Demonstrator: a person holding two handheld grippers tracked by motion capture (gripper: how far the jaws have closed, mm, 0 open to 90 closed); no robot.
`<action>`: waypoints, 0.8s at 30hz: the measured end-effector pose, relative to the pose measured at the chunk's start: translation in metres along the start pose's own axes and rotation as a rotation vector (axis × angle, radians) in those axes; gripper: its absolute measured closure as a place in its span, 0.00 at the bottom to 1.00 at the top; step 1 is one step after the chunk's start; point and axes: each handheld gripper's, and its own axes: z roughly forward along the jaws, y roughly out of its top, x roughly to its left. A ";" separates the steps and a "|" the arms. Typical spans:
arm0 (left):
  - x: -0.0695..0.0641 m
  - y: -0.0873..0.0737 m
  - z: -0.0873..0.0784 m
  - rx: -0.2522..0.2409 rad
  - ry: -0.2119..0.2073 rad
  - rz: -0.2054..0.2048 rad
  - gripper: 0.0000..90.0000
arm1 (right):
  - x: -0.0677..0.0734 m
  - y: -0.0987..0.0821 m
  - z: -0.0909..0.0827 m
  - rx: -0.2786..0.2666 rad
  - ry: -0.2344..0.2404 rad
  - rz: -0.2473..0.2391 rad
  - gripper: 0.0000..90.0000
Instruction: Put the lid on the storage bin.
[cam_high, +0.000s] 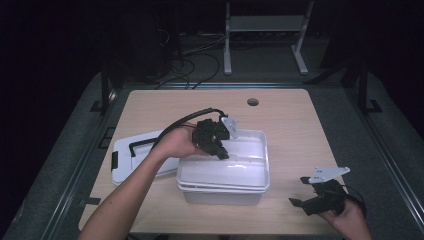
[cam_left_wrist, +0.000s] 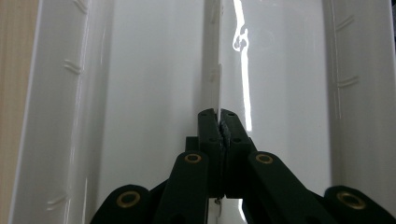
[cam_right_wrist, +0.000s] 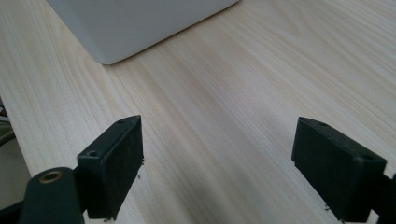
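Two white plastic tubs (cam_high: 225, 177) sit nested one inside the other near the middle of the wooden table (cam_high: 290, 120), toward the person's side. Inside the upper tub a thin white divider (cam_left_wrist: 214, 70) stands on edge, running along the tub's length between its two ribbed walls. I see nothing else lying on the glossy floor of the tub. The left gripper (cam_left_wrist: 218, 122) reaches down into the tub from its far left corner, and its jaws are pressed together on the near end of the divider. A white lid (cam_high: 131, 159) with a black handle and a black latch lies flat on the table just left of the tubs, partly under the person's left forearm. The right gripper (cam_right_wrist: 217, 170) is held low over bare wood near the table's front right corner, well apart from the tubs, its jaws spread wide with nothing between them.
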 end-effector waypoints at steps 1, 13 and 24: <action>0.001 0.000 0.001 0.003 -0.001 0.000 0.99 | 0.000 0.000 0.000 0.002 0.001 0.000 0.18; 0.004 -0.002 0.007 0.018 -0.005 -0.012 0.99 | 0.000 0.001 0.001 0.002 0.002 -0.001 0.18; 0.002 0.001 0.011 0.026 -0.012 0.006 0.93 | 0.000 0.001 0.001 0.002 0.004 -0.002 0.18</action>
